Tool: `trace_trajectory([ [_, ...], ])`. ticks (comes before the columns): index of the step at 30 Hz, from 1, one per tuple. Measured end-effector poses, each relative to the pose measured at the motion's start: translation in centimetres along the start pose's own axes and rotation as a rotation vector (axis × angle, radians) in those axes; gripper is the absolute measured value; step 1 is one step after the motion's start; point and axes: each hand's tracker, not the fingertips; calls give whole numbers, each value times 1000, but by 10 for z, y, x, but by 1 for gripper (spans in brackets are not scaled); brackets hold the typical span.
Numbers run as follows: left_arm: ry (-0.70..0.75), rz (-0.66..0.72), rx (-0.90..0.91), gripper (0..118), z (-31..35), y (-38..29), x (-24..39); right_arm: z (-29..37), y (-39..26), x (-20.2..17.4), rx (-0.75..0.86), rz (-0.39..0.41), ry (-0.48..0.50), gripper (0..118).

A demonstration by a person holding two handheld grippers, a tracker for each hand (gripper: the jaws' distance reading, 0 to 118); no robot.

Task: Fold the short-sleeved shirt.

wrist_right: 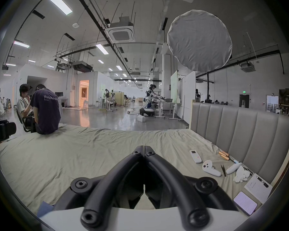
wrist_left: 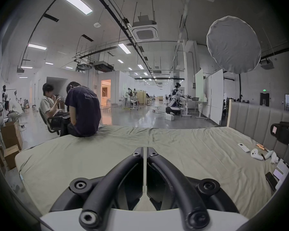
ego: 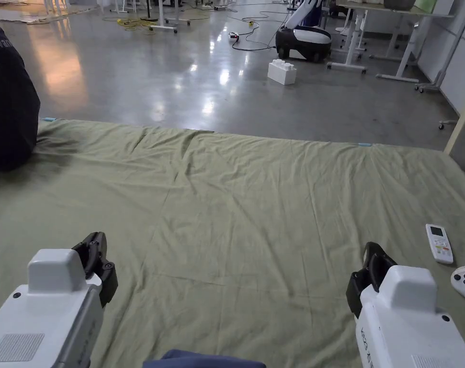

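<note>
Folding looks not yet begun: both grippers hover over a bed (ego: pixel 236 201) covered with a wrinkled olive-green sheet, and nothing is laid out flat ahead of them. The left gripper (wrist_left: pixel 144 149) and right gripper (wrist_right: pixel 143 148) each have their fingers clenched together on nothing. A blue piece of cloth (ego: pixel 202 360), probably the shirt, peeks in behind and between them, nearest the person; its shape and folds cannot be told.
</note>
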Motion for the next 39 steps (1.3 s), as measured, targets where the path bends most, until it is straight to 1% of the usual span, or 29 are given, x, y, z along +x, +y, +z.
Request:
trace_trajectory([
  [3,-17,5,-35,3,3,-3,-8,10,-5,-4,-36,7,36,1],
  [4,-25,-2,-45,3,4,-6,-11,15,-12,-7,-91,-17,52,1],
  [5,-35,-9,-64,3,5,-9,-13,22,-15,-13,-83,13,69,1],
  [6,-42,-17,-86,3,6,-13,-15,29,-25,-21,-145,8,99,1],
  [9,-54,-27,-153,3,10,-27,-21,48,-54,-50,-246,20,194,1],
  [10,-57,-25,-176,3,11,-33,-23,52,-66,-64,-272,38,219,1],
  [13,-83,-2,-264,3,14,-49,-29,59,-90,-98,-344,28,303,1],
  [15,-94,17,-318,3,17,-57,-32,58,-104,-120,-385,51,353,1],
  [17,-121,36,-390,3,19,-66,-35,57,-119,-138,-405,71,378,1],
  [18,-138,50,-423,3,20,-70,-38,54,-127,-145,-419,101,376,1],
  [20,-162,79,-490,3,22,-80,-42,51,-142,-153,-443,112,373,1],
  [21,-178,98,-518,3,23,-84,-45,49,-150,-156,-454,130,354,1],
  [22,-207,128,-553,6,23,-87,-48,47,-157,-157,-473,149,331,1],
  [24,-254,188,-617,17,24,-90,-54,45,-169,-155,-482,137,304,1],
  [26,-310,248,-669,39,21,-94,-60,47,-176,-149,-499,134,277,1],
  [27,-352,278,-692,52,20,-96,-64,47,-179,-146,-505,130,269,1],
  [28,-388,307,-710,70,17,-97,-67,47,-181,-144,-510,130,268,1],
  [29,-433,343,-730,78,14,-100,-71,46,-184,-143,-518,132,267,1],
  [30,-479,380,-757,82,10,-103,-75,46,-185,-139,-522,129,270,1],
  [34,-578,515,-845,83,-12,-118,-85,45,-188,-138,-520,123,281,1],
  [36,-587,532,-893,84,-25,-126,-83,44,-188,-137,-522,114,281,1],
  [39,-694,563,-959,84,-37,-137,-76,47,-179,-138,-522,118,286,1],
])
